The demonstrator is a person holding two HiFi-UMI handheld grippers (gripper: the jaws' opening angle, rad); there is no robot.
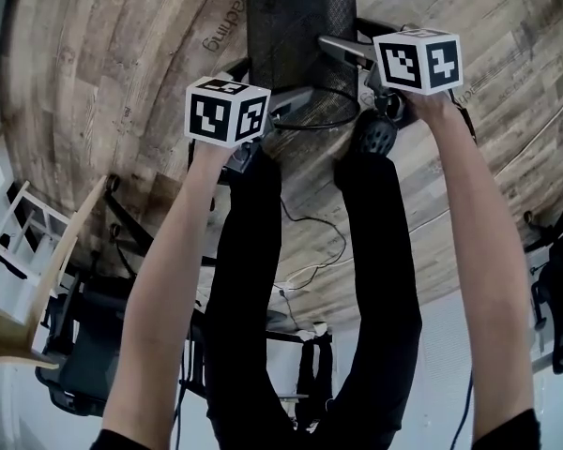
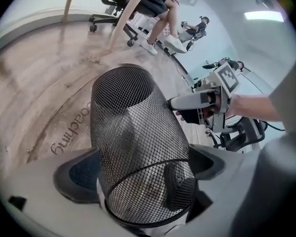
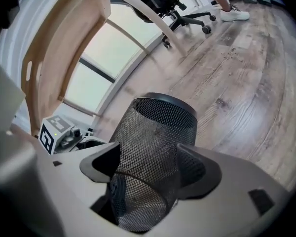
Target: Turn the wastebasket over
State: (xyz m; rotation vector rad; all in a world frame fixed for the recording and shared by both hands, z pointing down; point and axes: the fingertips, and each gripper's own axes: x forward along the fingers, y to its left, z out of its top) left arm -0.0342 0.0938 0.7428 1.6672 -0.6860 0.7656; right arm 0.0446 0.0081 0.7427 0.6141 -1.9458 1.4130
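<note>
The wastebasket point(image 1: 296, 36) is a black wire-mesh bin, held off the wooden floor and tilted. Its open wire rim points toward me and its banded base points away. My left gripper point(image 1: 286, 106) holds it near the rim from the left. In the left gripper view the mesh point(image 2: 133, 132) runs between the jaws of the left gripper point(image 2: 133, 184), and one pad point(image 2: 180, 184) shows through it. My right gripper point(image 1: 333, 47) grips the right side. In its own view the basket point(image 3: 158, 137) fills the gap between the jaws of the right gripper point(image 3: 148, 174).
My own legs and shoes point(image 1: 375, 139) stand just below the basket. Cables point(image 1: 310, 270) trail on the floor. A black office chair point(image 1: 84, 345) and a pale wooden chair frame point(image 1: 66, 251) stand at the left. Another person's legs and a wheeled chair point(image 2: 158, 14) are farther off.
</note>
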